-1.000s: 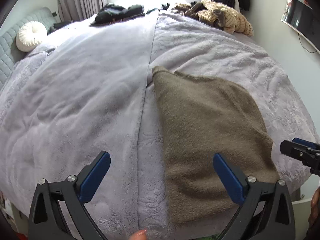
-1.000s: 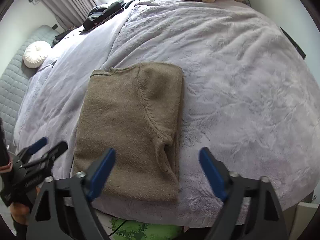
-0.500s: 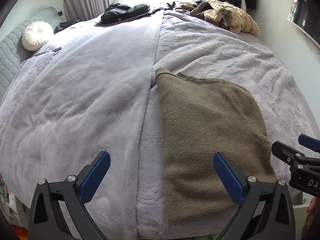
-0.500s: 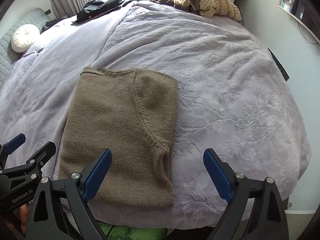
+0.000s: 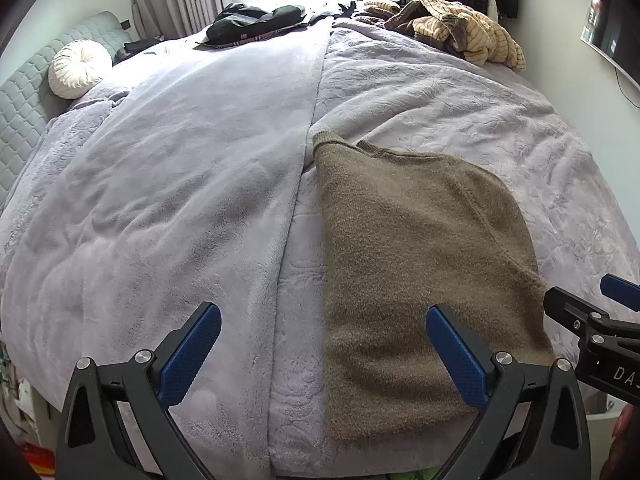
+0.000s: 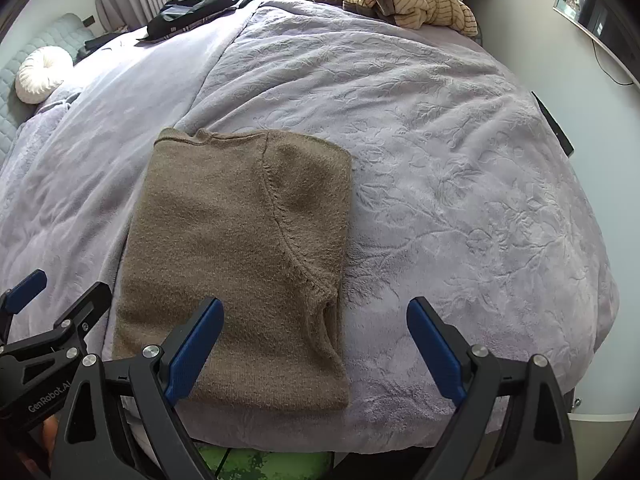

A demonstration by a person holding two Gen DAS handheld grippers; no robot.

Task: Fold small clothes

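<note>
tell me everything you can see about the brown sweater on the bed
The brown sweater is an olive-brown fuzzy knit, folded into a tall rectangle and lying flat on the lilac blanket near the bed's front edge. A curved sleeve seam runs down its right part, and the rolled neckline sits at the far edge. Its right side shows stacked layers. The left gripper and right gripper are both open above its near end, and neither holds it.

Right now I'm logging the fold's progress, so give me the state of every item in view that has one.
Brown sweater: folded into a rectangle, lying flat on the bed, not gripped.
Left gripper: open, empty, held above the near bed edge.
Right gripper: open, empty.
Striped clothes: crumpled in a heap at the far end.
Dark clothes: unfolded, lying loose.
Blanket: spread over the bed.
</note>
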